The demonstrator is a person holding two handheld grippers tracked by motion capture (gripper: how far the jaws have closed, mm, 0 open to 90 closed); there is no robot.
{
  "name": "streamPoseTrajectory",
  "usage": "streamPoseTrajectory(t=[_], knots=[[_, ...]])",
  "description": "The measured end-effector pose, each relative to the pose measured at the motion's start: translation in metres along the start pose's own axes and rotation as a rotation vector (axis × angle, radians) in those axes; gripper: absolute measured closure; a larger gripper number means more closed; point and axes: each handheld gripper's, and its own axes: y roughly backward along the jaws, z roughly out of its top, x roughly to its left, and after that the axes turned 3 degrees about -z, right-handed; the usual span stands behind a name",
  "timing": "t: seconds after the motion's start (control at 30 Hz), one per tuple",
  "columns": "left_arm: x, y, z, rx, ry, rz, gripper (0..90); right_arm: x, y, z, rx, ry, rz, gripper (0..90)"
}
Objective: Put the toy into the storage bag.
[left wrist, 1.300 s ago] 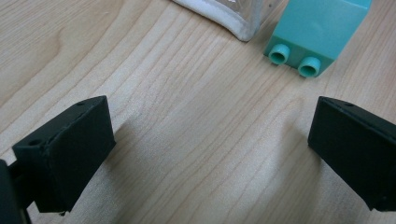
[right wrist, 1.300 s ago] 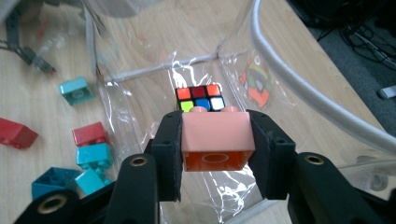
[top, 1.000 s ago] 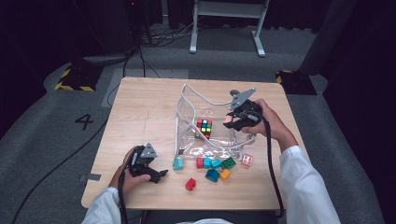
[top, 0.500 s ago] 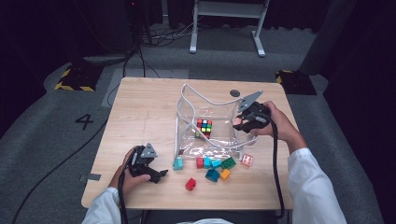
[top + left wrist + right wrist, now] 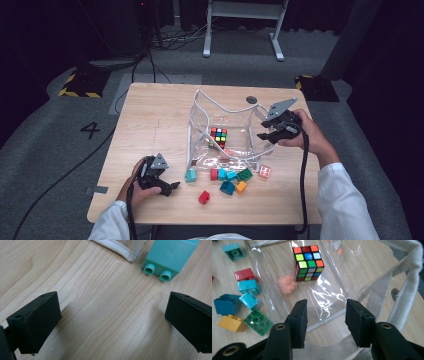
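Fingers (image 5: 35, 322) of the left gripper (image 5: 110, 322) gape wide over bare counter (image 5: 100, 302), the teal plastic brick (image 5: 170, 257) cut off above; right gripper (image 5: 325, 320) likewise parted, empty.

One mark can be read — a dark numeral "4" (image 5: 90, 130) on the grey carpeted floor (image 5: 45, 150), left of the bench (image 5: 150, 115). Nothing else — bricks, cube, bag — carries legible writing.

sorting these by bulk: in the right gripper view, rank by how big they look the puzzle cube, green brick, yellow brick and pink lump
1. puzzle cube
2. green brick
3. yellow brick, though cut by the edge, so unsure
4. pink lump
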Motion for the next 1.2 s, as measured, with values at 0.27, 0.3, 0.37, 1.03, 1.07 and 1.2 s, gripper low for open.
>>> streamPoseTrajectory(t=[0.27,0.3,0.37,1.03,1.07,1.2], knots=[[0.000,0.000,0.000,0.001,-0.001,0.001,0.4,0.007,0.022,-0.012,-0.166,-0.059,0.009,38.7],[0.000,0.000,0.000,-0.001,0.001,0.000,0.4,0.007,0.025,-0.013,-0.179,-0.067,0.004,35.7],[0.000,0.000,0.000,0.001,0.000,0.000,0.4,0.009,0.033,-0.018,-0.207,-0.079,-0.029,31.1],[0.000,0.000,0.000,0.001,0.000,0.001,0.4,0.037,0.069,-0.080,-0.347,-0.189,-0.139,27.3],[0.000,0.000,0.000,0.001,-0.001,0.001,0.4,0.038,0.068,-0.084,-0.341,-0.196,-0.138,27.3],[0.000,0.000,0.000,0.001,0.000,0.001,0.4,0.043,0.059,-0.097,-0.317,-0.212,-0.139,27.3]])
